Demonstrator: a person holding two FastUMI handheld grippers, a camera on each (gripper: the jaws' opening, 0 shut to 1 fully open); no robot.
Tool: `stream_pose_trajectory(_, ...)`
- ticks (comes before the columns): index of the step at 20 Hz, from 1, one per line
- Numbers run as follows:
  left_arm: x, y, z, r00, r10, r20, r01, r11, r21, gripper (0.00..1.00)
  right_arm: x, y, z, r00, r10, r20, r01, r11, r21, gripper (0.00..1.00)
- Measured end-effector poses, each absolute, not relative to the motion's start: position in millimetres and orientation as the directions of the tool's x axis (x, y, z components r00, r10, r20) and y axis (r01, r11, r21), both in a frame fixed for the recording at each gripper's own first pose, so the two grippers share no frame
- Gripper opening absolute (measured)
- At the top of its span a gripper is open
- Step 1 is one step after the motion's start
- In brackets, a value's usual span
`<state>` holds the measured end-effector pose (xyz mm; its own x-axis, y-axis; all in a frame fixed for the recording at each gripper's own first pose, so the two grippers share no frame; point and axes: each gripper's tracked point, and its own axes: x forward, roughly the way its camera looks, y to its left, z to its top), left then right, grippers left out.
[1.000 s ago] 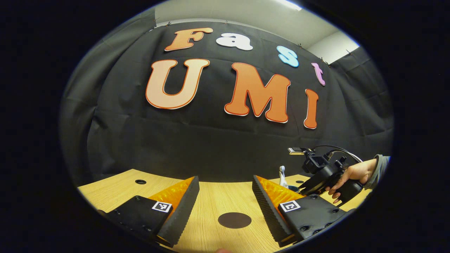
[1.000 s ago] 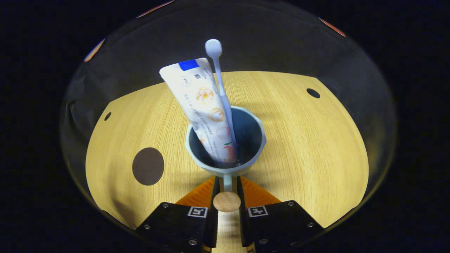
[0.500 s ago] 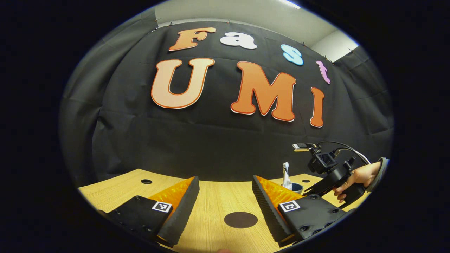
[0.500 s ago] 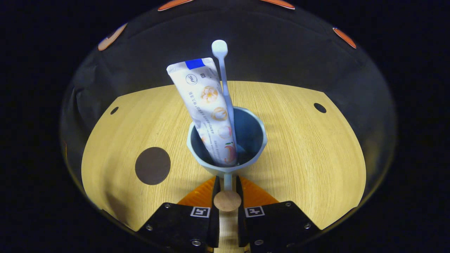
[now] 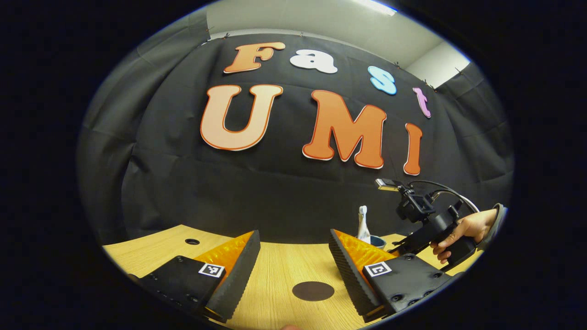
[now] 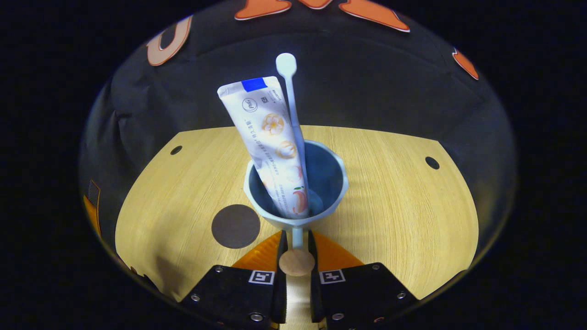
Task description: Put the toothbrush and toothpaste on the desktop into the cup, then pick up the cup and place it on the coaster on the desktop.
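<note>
Right gripper view: right tongs (image 6: 296, 238) closed on the handle of the cup (image 6: 321, 183), both fingers pressing its sides; a round wooden knob at the handle's end sits between them. Cup is pale blue outside, darker inside. Toothpaste (image 6: 270, 142) stands in it, tube leaning toward the left of the view, flat crimped end up. Toothbrush (image 6: 290, 98) stands just beside the tube, touching it, its rounded end uppermost. Whether the cup's base touches the table (image 6: 403, 201) cannot be told from here. Coaster (image 6: 235, 226), a dark round disc, lies flat on the table just left of the cup in this view, apart from it.

Left gripper view: left tongs (image 5: 293, 254) wide open, holding nothing, low over the table. Coaster lies on the wood between and just ahead of the two fingers. Farther off to the right, a hand (image 5: 463, 231) holds the right tongs' grip; the cup with the tube and brush standing up out of it shows beyond the near finger.
</note>
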<state>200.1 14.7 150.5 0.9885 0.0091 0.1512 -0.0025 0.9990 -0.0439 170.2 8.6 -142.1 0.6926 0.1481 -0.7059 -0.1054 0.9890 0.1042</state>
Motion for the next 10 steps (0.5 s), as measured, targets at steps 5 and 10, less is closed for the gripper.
stream_pose_trajectory(5, 197, 29, 156, 0.986, 0.033, 0.161, -0.021, 0.997, -0.076, 0.95, 178, 9, -150, 0.679, 0.203, -0.706, -0.2, 0.976, 0.089, 0.21)
stream_pose_trajectory(10, 200, 40, 151, 0.988, 0.064, 0.138, -0.05, 0.993, -0.103, 0.95, 180, 3, -145, 0.658, 0.249, -0.711, -0.259, 0.961, 0.096, 0.21)
